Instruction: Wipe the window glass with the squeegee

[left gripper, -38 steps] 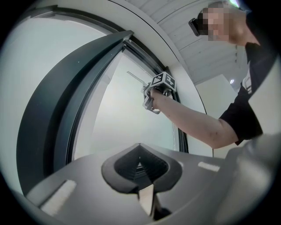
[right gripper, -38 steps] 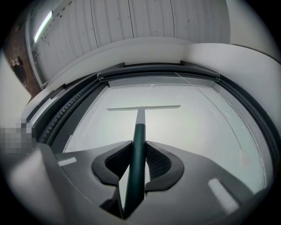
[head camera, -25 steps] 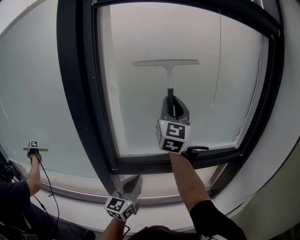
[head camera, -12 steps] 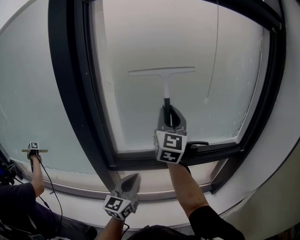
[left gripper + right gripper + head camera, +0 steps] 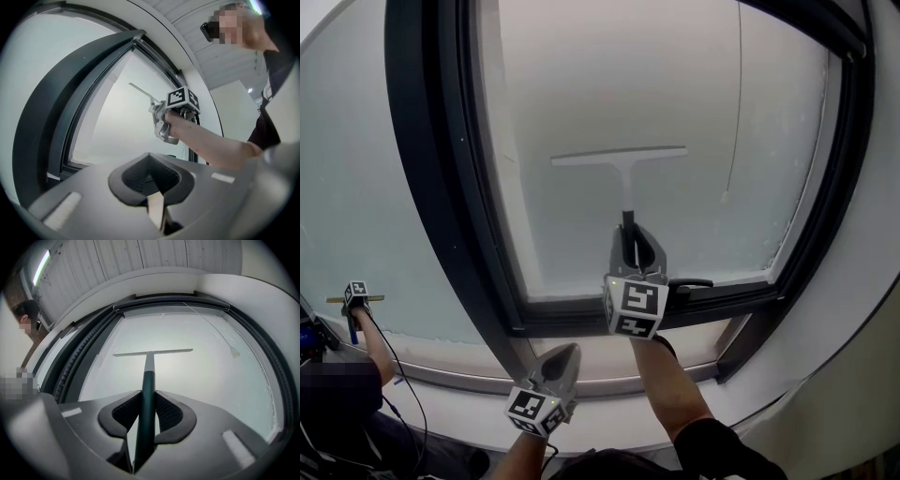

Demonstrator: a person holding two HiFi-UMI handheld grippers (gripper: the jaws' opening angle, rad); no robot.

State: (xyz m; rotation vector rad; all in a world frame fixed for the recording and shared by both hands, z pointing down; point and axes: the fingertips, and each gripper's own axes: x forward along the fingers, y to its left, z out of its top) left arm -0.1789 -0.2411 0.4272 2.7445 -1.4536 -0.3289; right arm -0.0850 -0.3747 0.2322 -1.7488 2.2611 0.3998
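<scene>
Wiping is judged to be mid-stroke: the squeegee (image 5: 627, 183) is clamped by its dark handle in the right gripper (image 5: 630, 232), with its blade laid level on the window glass (image 5: 703, 103) at mid-height. Wiped and unwiped areas cannot be told apart. The left gripper (image 5: 567, 361) is held closed and empty below the frame's (image 5: 581, 316) bottom edge.

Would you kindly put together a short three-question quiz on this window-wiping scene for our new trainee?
1. True or false: the right claw is shut on the squeegee handle.
2. The squeegee blade lies: A) level against the window glass; B) upright on the glass; C) clear of the glass.
3. Which claw holds nothing?
Key: 1 true; 2 A; 3 the left claw, shut and empty.
</scene>
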